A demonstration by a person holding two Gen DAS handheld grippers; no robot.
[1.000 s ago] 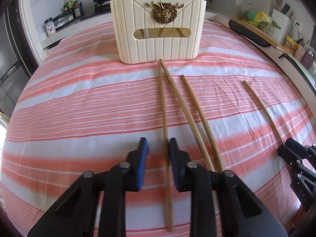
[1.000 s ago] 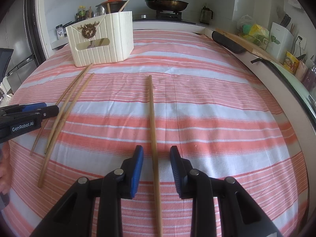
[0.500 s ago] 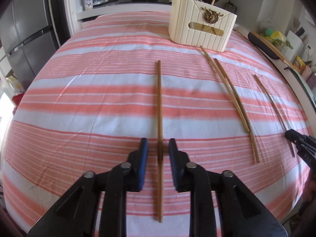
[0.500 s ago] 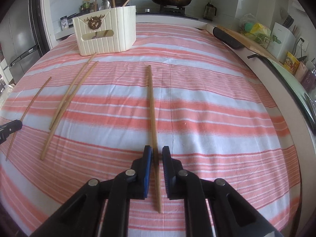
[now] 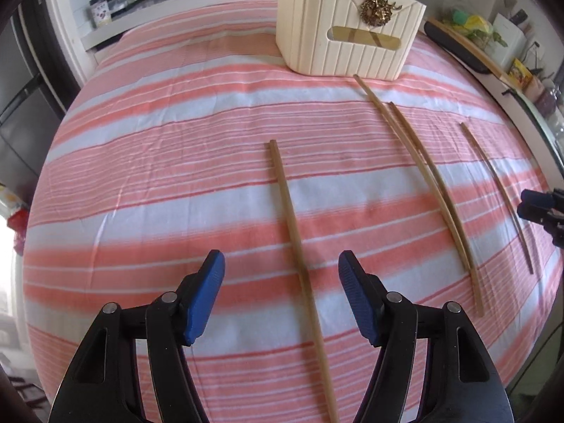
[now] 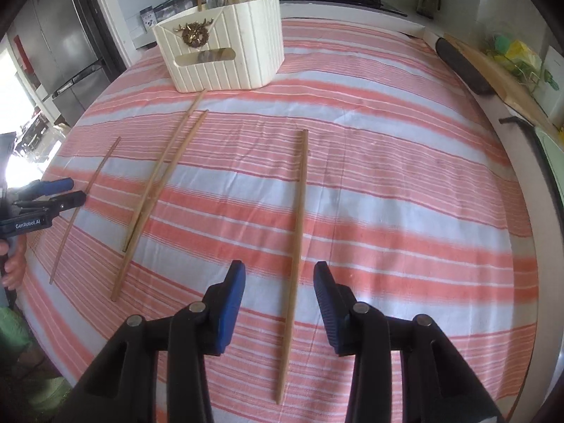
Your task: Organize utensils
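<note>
The left gripper [image 5: 282,294] is seen spread wide, its blue pads [image 5: 204,299] apart on either side of a long wooden chopstick [image 5: 294,232] that lies on the striped tablecloth [image 5: 158,162]; the near end of that chopstick is cut off by the lower edge of the left wrist view. The right gripper [image 6: 279,303] is likewise held wide, with another chopstick [image 6: 298,218] lying between its pads and gripped by neither. From the right wrist view, a crossed pair of chopsticks [image 6: 160,190] is seen ahead and to the left, one tip touching the base of the cream ribbed utensil holder [image 6: 225,56]. Further left, a thinner-looking chopstick lies beside the left gripper. Inside the holder, only the tops of a few wooden handles and a metal spoon bowl can be made out. A gold ornament [image 6: 194,33] is fixed to the holder's front.
</note>
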